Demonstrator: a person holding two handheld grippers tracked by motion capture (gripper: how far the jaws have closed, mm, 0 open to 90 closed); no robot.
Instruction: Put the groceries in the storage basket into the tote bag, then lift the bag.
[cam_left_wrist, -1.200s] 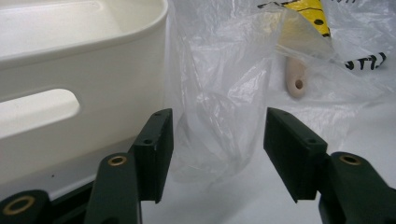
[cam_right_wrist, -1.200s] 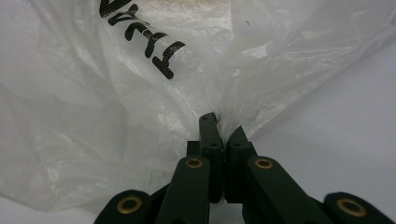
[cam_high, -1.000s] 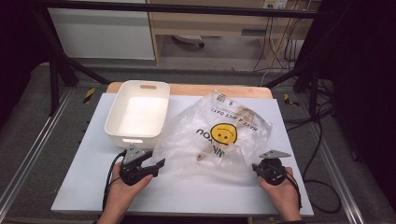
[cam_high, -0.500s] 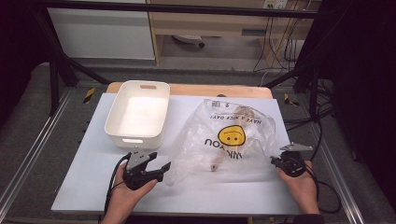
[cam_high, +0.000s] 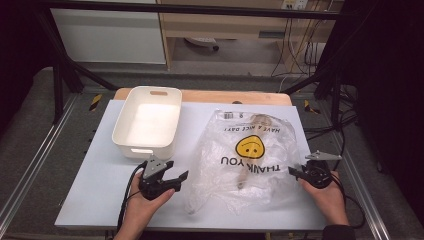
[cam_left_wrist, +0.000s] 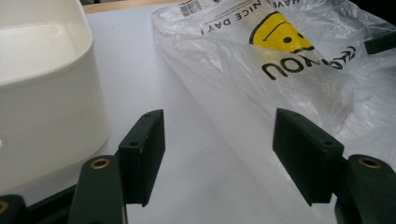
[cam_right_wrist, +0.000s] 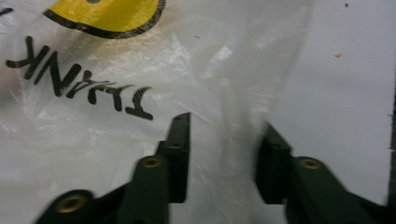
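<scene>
A clear plastic bag (cam_high: 250, 165) with a yellow smiley face and "THANK YOU" print lies spread flat on the white table (cam_high: 100, 175). A pale, long wooden item (cam_high: 246, 167) shows through it. My right gripper (cam_high: 294, 171) sits at the bag's right edge. In the right gripper view its jaws have just been opening, and the bag's edge (cam_right_wrist: 233, 93) lies loose between them, so the right gripper (cam_right_wrist: 226, 123) is open. My left gripper (cam_high: 177, 170) rests just left of the bag, open over bare table. The bag (cam_left_wrist: 280, 70) lies beyond the left gripper (cam_left_wrist: 219, 121).
A white plastic tub (cam_high: 147, 122), with nothing in it, stands at the back left; its wall (cam_left_wrist: 51, 102) is close on the left of my left gripper. A wooden strip (cam_high: 200, 95) runs along the table's far edge. Metal frame rails flank the table.
My right gripper moved to the right with the bag's edge, pulling the bag flatter, and its jaws then opened. The left gripper stayed nearly still beside the bag.
</scene>
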